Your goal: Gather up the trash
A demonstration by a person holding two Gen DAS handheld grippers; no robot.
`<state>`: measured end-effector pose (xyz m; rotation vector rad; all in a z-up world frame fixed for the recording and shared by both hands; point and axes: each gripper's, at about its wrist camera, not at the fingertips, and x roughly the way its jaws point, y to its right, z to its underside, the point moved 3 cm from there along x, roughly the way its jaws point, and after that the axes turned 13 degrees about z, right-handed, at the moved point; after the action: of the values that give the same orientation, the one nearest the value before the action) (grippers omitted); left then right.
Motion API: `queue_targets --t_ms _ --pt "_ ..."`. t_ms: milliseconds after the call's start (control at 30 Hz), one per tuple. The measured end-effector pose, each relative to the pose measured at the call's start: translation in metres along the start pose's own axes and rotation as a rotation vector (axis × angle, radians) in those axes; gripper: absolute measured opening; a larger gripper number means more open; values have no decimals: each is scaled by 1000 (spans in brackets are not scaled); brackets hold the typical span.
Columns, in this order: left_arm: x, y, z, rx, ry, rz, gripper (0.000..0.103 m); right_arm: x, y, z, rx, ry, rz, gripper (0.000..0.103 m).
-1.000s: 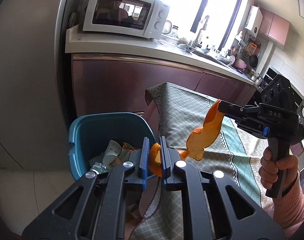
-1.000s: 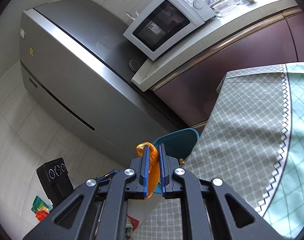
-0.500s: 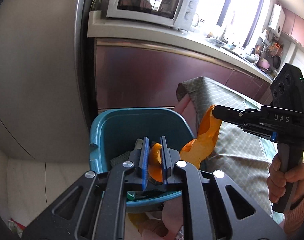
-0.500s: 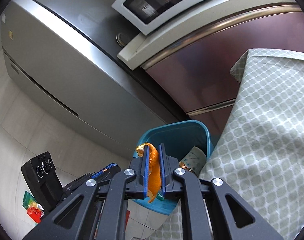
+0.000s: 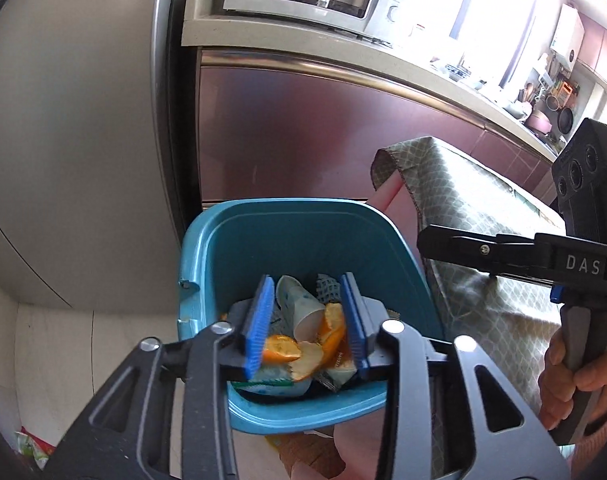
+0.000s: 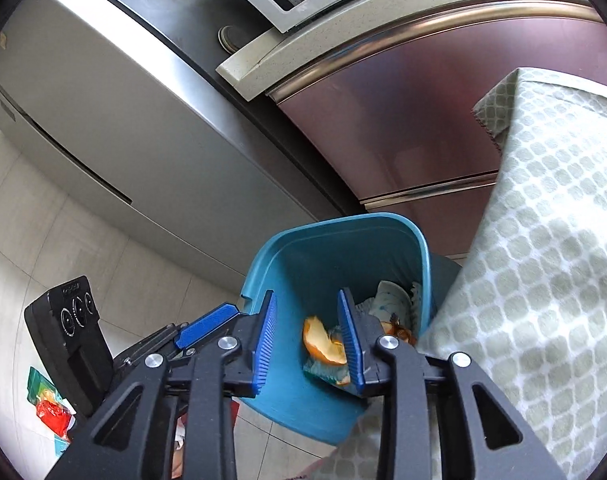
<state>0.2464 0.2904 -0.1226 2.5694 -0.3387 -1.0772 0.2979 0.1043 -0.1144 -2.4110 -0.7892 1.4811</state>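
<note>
fridge (image 6: 115, 128), tablecloth (image 6: 543, 280) flanking bin (image 5: 303, 240)

A steel fridge (image 6: 103, 120) stands on pale floor tiles (image 6: 43, 240) beside maroon cabinets (image 5: 303, 128), under a sunlit window (image 5: 495, 20).

We hold two black grippers. The left gripper (image 5: 305, 320) has two thick black arms with long holes cut in them and round silver screws on top. Its fingers (image 5: 258, 324) wear bright blue pads with tiny ridges. The right gripper (image 6: 307, 334) looks just the same, with blue ridged pads and silver screws. From the side it has a black handle, a small blue button and white letters that say DAS. A black box with three round dials sits on it, with a tiny green light. Our right hand (image 5: 571, 376) comes out of a pink knitted sleeve (image 5: 599, 440).
</note>
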Motion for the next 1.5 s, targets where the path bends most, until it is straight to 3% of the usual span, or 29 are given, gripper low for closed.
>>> queue_targets --t_ms 100,367,667,933,1200,1500 --pt "-6 8 4 10 14 14 43 -12 1 6 -20 24 7 42" --pt "-35 39 19 65 77 41 67 -55 9 35 -78 114 45 51" --pt "-76 92 40 162 195 40 97 -121 20 71 -111 290 168 73" --pt "-101 138 60 205 275 36 97 -189 33 115 -121 484 340 96" --pt "-117 183 82 243 353 47 97 -250 52 159 -101 654 542 96" --pt "-127 232 109 306 394 60 97 -297 73 199 -65 764 676 96"
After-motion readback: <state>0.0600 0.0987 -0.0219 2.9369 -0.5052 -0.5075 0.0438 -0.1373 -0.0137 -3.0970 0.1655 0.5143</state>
